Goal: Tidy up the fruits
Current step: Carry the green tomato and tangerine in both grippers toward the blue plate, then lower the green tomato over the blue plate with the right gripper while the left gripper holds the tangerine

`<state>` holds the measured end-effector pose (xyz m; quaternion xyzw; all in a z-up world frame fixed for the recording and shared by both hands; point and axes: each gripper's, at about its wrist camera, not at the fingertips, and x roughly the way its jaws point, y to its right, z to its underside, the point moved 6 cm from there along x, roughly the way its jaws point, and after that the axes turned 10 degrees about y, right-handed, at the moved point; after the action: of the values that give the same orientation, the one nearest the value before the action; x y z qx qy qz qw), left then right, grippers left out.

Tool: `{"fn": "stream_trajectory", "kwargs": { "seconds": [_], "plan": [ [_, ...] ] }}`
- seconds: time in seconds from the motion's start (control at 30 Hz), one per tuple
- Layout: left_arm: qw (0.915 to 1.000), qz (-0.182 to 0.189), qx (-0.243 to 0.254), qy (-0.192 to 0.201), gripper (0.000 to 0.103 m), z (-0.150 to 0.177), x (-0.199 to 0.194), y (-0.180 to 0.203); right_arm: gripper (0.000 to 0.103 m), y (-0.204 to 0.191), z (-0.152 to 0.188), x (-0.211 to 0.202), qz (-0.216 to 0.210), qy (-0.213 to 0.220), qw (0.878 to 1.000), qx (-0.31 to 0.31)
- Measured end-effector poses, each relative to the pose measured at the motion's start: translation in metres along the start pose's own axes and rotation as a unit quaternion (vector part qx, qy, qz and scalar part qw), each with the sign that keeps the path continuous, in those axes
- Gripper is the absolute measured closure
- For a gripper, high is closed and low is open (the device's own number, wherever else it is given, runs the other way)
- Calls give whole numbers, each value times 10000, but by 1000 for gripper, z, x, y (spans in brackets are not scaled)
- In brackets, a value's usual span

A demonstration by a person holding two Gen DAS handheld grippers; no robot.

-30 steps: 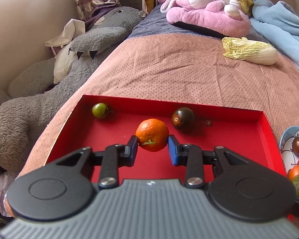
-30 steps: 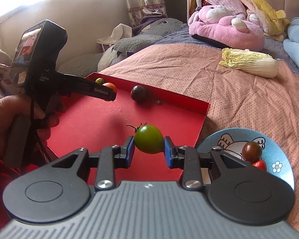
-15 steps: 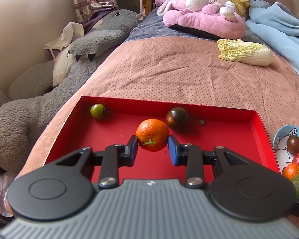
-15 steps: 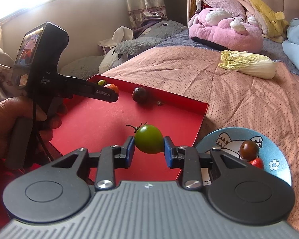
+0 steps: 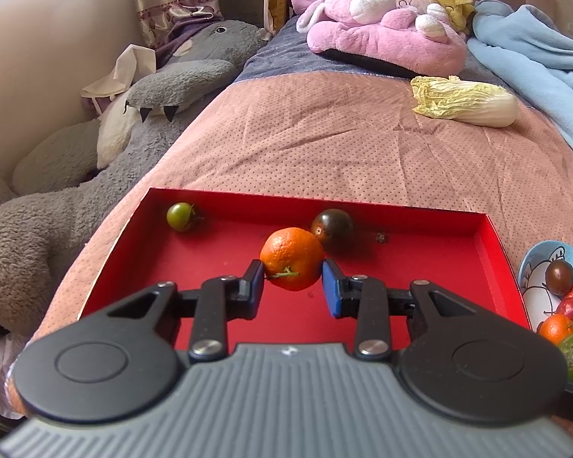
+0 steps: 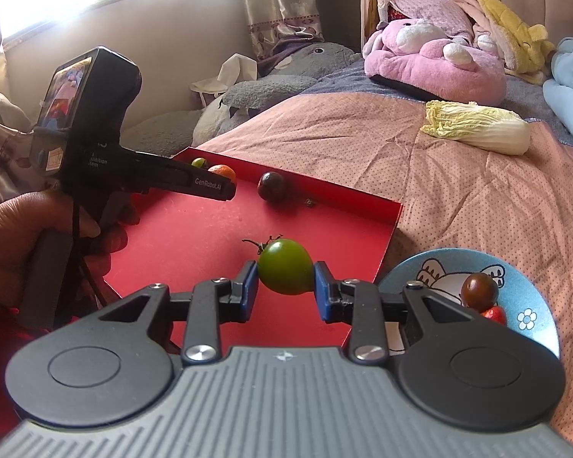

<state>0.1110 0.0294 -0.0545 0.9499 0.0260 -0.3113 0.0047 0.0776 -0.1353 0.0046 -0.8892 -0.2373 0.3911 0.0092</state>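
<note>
Soft bedding under the red tray gives unstable support, so with your left gripper pinching the orange and your right gripper pinching the green tomato above it, release low, or either fruit may roll against the dark tomato.

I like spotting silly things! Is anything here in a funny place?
Yes: a napa cabbage lies alone on the pink bedspread, far from the red tray and the blue bowl where the fruits are. It is a vegetable, lying near the plush toys.
</note>
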Motion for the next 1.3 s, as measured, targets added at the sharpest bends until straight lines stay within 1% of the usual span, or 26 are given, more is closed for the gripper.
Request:
{"fn": "stream_trajectory", "kwargs": {
  "seconds": [0.6,0.93,1.3],
  "plan": [
    [9999,102,85,67,67,-3,-2,14,67,13,5,-10,118,1,9999,45],
    [9993,260,248,118,67,0,-9,31,67,18,10,-13,171,-30,9998,60],
    [9993,319,172,121,67,3,-13,36,67,17,10,-13,169,-27,9998,58]
  ]
}}
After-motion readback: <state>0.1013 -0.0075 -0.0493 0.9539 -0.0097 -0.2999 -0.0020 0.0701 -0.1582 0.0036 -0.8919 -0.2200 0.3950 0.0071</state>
